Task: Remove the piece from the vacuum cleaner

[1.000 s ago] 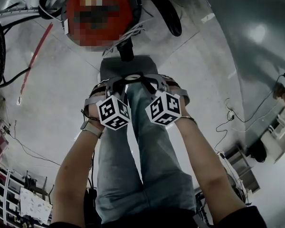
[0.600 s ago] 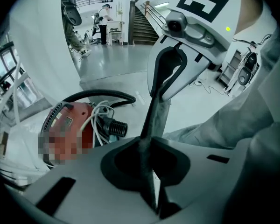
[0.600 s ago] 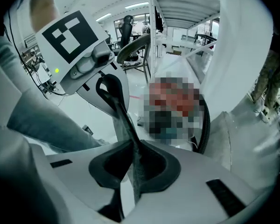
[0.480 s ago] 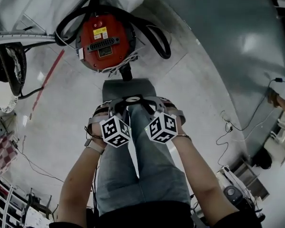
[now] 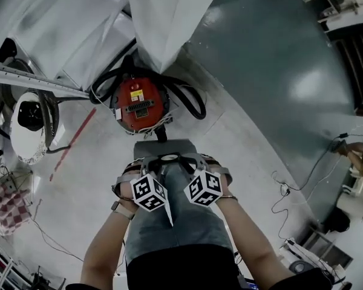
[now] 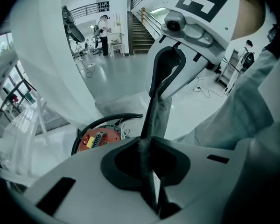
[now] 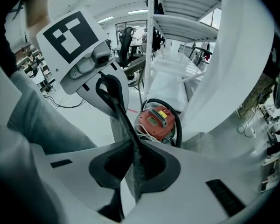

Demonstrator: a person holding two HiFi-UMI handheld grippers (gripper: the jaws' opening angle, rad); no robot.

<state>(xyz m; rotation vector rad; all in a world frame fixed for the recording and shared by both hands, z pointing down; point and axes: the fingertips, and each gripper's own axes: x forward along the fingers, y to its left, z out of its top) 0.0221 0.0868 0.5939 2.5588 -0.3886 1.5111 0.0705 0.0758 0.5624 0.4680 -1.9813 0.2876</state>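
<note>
A red round vacuum cleaner [image 5: 139,104] with a black hose [image 5: 190,98] stands on the floor far below my hands. Held up above it is a flat grey piece [image 5: 163,147], gripped along its near edge from both sides. My left gripper [image 5: 144,164] is shut on its left part and my right gripper [image 5: 199,162] on its right part. In the left gripper view the piece [image 6: 154,120] runs edge-on between the jaws of my left gripper [image 6: 147,148], with the vacuum cleaner [image 6: 100,139] beyond. The right gripper view shows the piece [image 7: 123,120] pinched by my right gripper [image 7: 135,157], above the vacuum cleaner [image 7: 156,120].
A white column or sheet [image 5: 169,17] rises right behind the vacuum cleaner. A round white device [image 5: 30,125] stands at the left, next to a red floor line [image 5: 72,144]. Cables [image 5: 290,186] trail over the floor at the right. The person's jeans [image 5: 175,222] hang below the grippers.
Both grippers have risen together with the grey piece held between them. The vacuum cleaner now looks smaller and farther below, and more of the floor shows.
</note>
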